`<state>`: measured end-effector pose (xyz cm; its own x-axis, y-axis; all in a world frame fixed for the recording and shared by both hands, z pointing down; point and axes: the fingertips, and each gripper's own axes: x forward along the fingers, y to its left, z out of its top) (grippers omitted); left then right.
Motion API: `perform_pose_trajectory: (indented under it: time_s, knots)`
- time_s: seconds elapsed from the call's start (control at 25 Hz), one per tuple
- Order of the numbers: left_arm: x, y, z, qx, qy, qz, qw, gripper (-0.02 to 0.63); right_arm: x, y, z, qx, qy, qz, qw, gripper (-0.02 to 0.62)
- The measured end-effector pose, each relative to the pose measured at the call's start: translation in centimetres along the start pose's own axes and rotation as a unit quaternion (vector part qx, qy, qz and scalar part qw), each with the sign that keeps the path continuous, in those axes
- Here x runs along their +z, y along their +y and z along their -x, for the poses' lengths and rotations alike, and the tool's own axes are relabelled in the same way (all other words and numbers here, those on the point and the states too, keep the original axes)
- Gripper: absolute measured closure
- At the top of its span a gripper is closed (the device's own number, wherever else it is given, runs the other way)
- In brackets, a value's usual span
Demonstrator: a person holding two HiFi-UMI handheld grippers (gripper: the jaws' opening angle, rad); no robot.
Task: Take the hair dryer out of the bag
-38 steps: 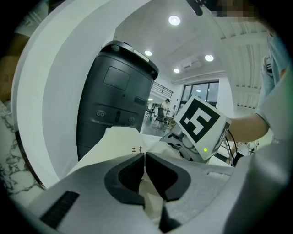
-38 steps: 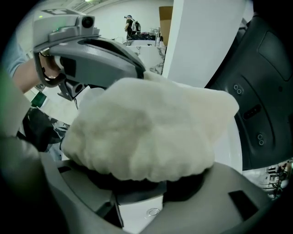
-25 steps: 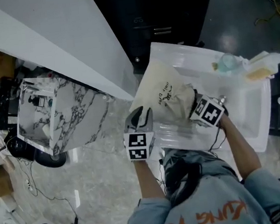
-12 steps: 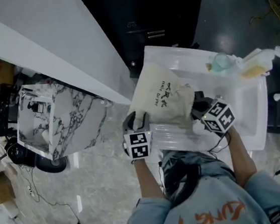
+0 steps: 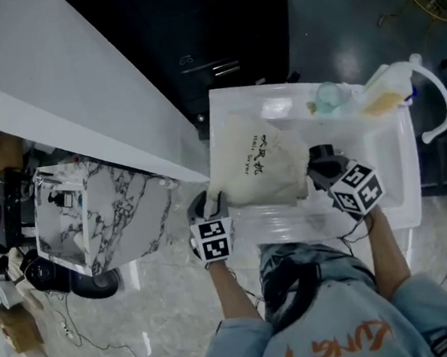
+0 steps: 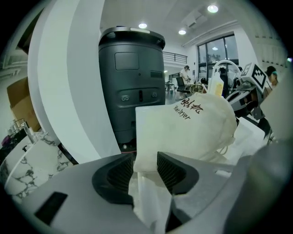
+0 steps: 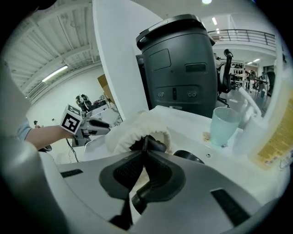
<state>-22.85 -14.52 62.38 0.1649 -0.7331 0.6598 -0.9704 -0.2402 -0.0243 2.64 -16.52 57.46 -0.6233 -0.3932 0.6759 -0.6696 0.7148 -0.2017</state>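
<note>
A cream drawstring bag (image 5: 258, 165) with dark print lies on the white washbasin (image 5: 391, 161). My left gripper (image 5: 209, 209) is at the bag's near left corner. Its jaws have just been opening, and in the left gripper view the bag (image 6: 192, 128) hangs loosely between the parted pads of the left gripper (image 6: 145, 162). My right gripper (image 5: 322, 172) is at the bag's gathered mouth (image 7: 137, 125), shut on the black hair dryer (image 5: 324, 161). In the right gripper view the hair dryer (image 7: 153, 145) sticks out of the opening, pinched in the right gripper (image 7: 143, 157). The rest of it is hidden in the bag.
A pale green cup (image 5: 328, 96) and a bottle (image 5: 386, 90) stand at the basin's far side, with a white faucet (image 5: 432, 99) at the right. The drain (image 7: 185, 156) lies just past the bag. A dark grey machine (image 6: 132, 82) stands behind. A marbled block (image 5: 98, 213) is at the left.
My right gripper has moved right and up, away from the bag, drawing the black hair dryer out of the mouth. The left gripper's jaws have spread at the bag's corner.
</note>
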Motion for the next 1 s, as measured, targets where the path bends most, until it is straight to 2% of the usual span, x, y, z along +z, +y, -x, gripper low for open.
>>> perform_pose_trajectory:
  time_s: [0.12, 0.24, 0.32, 0.6, 0.8, 1.0]
  knots:
    - [-0.4, -1.9, -0.8, -0.025, 0.005, -0.015, 0.9996, 0.453, -0.3, -0.6, 1.2, -0.014, -0.006, -0.004, 1.000, 0.574]
    - [-2.0, -3.4, -2.0, -0.026, 0.055, -0.083, 0.9947, 0.462, -0.9, -1.2, 2.4, -0.027, -0.007, -0.006, 1.000, 0.574]
    - [-2.4, -3.7, -2.3, -0.017, 0.074, -0.111, 0.9909, 0.469, -1.2, -1.5, 3.3, -0.032, -0.011, -0.014, 0.999, 0.574]
    - [-2.6, -3.9, -2.4, -0.021, 0.083, -0.125, 0.9885, 0.476, -2.3, -2.4, 5.7, -0.058, -0.023, -0.031, 0.998, 0.574]
    - [-2.7, -3.8, -2.3, -0.022, 0.084, -0.127, 0.9881, 0.479, -2.9, -4.4, 8.9, -0.096, -0.040, -0.059, 0.993, 0.574]
    - [-2.9, -3.9, -2.5, -0.025, 0.088, -0.129, 0.9874, 0.479, -3.4, -5.1, 10.8, -0.118, -0.047, -0.061, 0.990, 0.574]
